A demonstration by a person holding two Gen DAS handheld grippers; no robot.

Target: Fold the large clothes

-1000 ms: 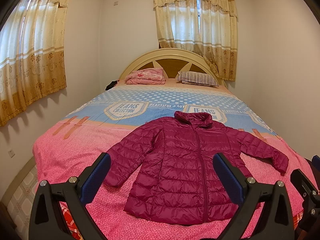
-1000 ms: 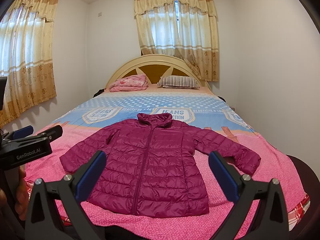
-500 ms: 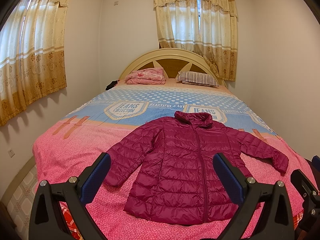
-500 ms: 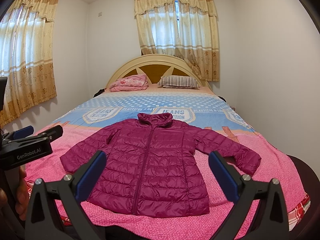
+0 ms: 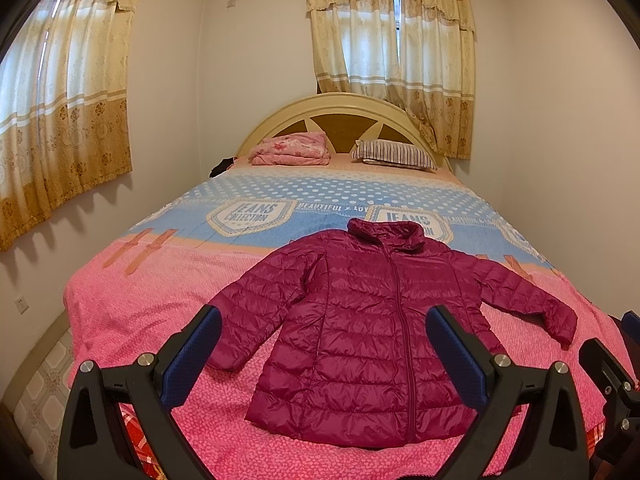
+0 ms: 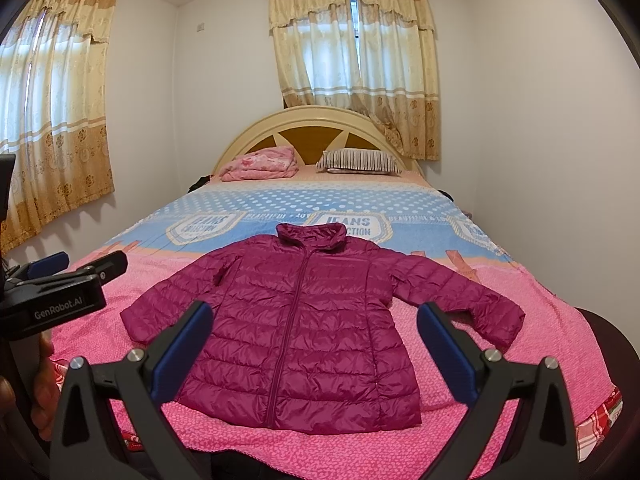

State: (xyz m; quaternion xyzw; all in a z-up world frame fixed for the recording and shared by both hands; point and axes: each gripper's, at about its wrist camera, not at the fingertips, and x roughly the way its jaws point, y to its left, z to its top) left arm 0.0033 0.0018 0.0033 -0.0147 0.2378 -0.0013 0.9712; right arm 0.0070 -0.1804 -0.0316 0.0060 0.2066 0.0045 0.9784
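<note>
Both wrist views at bed (image 5: 120, 312) foot, facing headboard (image 6: 320, 120), sharing jacket (image 5: 368, 340)

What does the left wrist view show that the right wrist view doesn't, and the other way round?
Only the left wrist view: a wall socket low on the left wall, floor tiles beside the bed, and the right gripper's tip at the right edge.

Only the right wrist view: the left gripper seen from the side, labelled GenRobot.AI, with a hand holding it.

Both: the jacket spread flat and zipped on the bed, neither gripper touching it, each view's own gripper open (left, right), plus pink bedding and a striped pillow.
</note>
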